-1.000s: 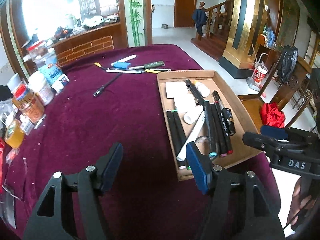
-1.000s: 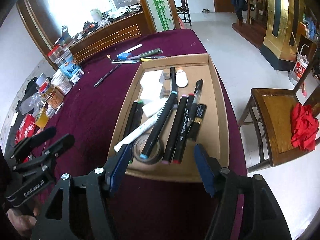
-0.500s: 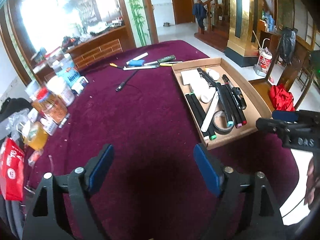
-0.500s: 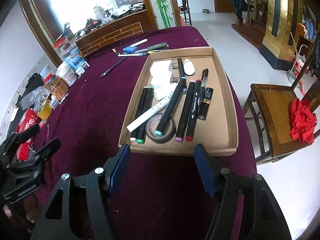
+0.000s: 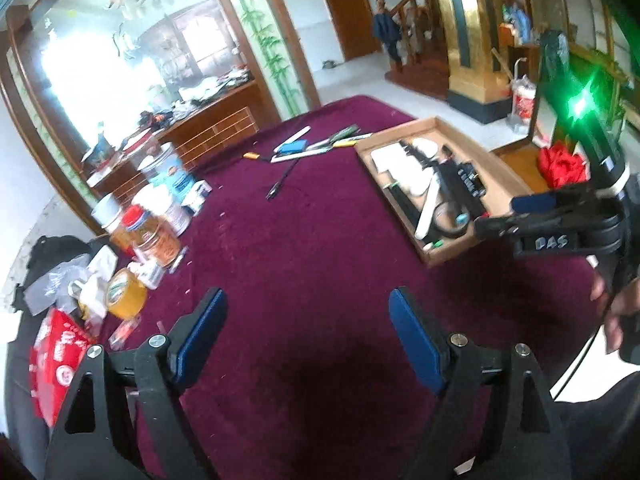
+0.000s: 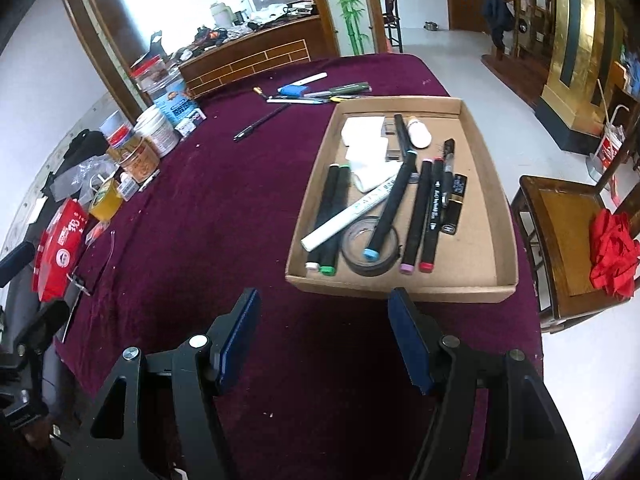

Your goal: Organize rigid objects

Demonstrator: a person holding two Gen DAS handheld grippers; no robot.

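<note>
wooden chair (image 6: 560,236), red cloth (image 6: 614,252), jars (image 6: 138,158), tape roll (image 5: 126,298)

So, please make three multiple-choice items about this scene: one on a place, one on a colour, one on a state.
1. Where does the roll of black tape lie?
A. in the cardboard tray
B. on the chair
C. beside the jars

2. What colour is the cap of the marker that lies across the tape roll?
A. red
B. light blue
C. yellow

3. How is the right gripper?
A. shut on a pen
B. shut on nothing
C. open, holding nothing

Answers:
1 A, the roll rests at the tray's near end among the markers.
2 B, its light blue end sits over the roll.
3 C, its pads stand wide apart above the bare purple cloth.
</note>
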